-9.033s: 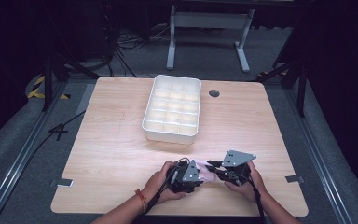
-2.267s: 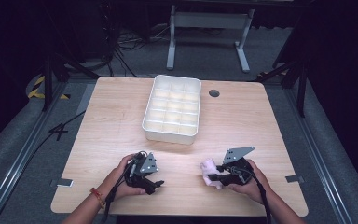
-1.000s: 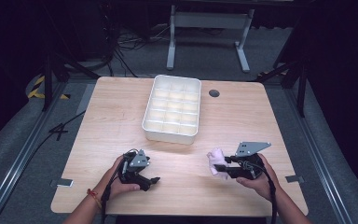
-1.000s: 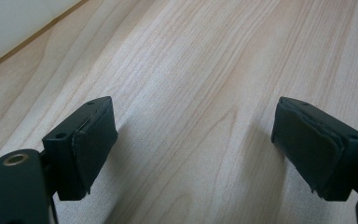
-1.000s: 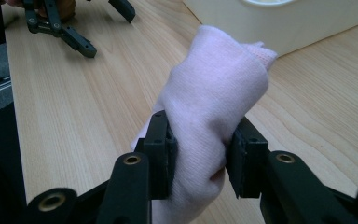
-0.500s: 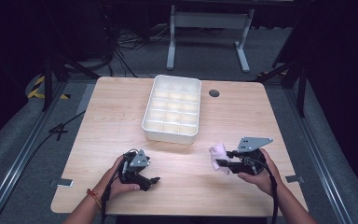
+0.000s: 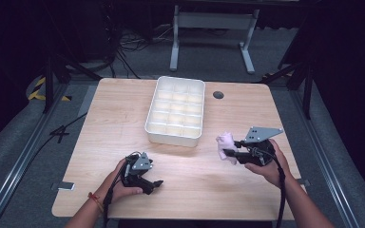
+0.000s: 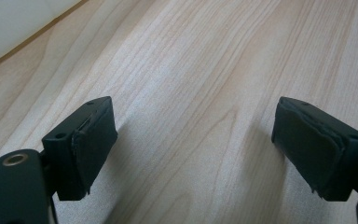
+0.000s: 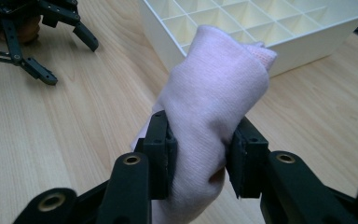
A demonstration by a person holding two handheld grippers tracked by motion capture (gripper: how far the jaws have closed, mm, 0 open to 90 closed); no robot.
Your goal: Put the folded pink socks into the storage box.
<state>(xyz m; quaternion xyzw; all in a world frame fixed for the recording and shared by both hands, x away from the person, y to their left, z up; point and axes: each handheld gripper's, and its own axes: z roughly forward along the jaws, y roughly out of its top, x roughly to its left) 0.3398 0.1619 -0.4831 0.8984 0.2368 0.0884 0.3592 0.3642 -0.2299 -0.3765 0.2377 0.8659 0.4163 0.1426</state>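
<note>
A: The right gripper [image 9: 198,161] has its two black jaws clamped on a rolled pink sock [image 9: 212,116], pinching the bundle low so most of the roll stands free above the pads. In the high view it hangs off the wood near the table's right edge, just short of the front right corner of the white divider tray [image 7: 176,111].

B: What could spoil it from here?

A: The knit is soft and ribbed, so it squashes under the pads instead of locking. My guess is that a tilt could let the loose top unroll or the roll slide out. The tray's cells look narrow, with thin stiff plastic walls; a bundle this plump may land across a divider and sit proud instead of dropping in. A bump on the rim could also shove the light tray across the smooth table [image 7: 123,114].

B: And the other hand?

A: The left gripper [image 8: 196,144] rests near the table's front edge, jaws spread wide over bare pale wood grain, nothing between the flat rubbery pads [image 8: 91,140]. It seems to touch the surface, though the high view is too small to be sure.

B: So it can't steady the tray.

A: Not from there; they're well apart.
</note>
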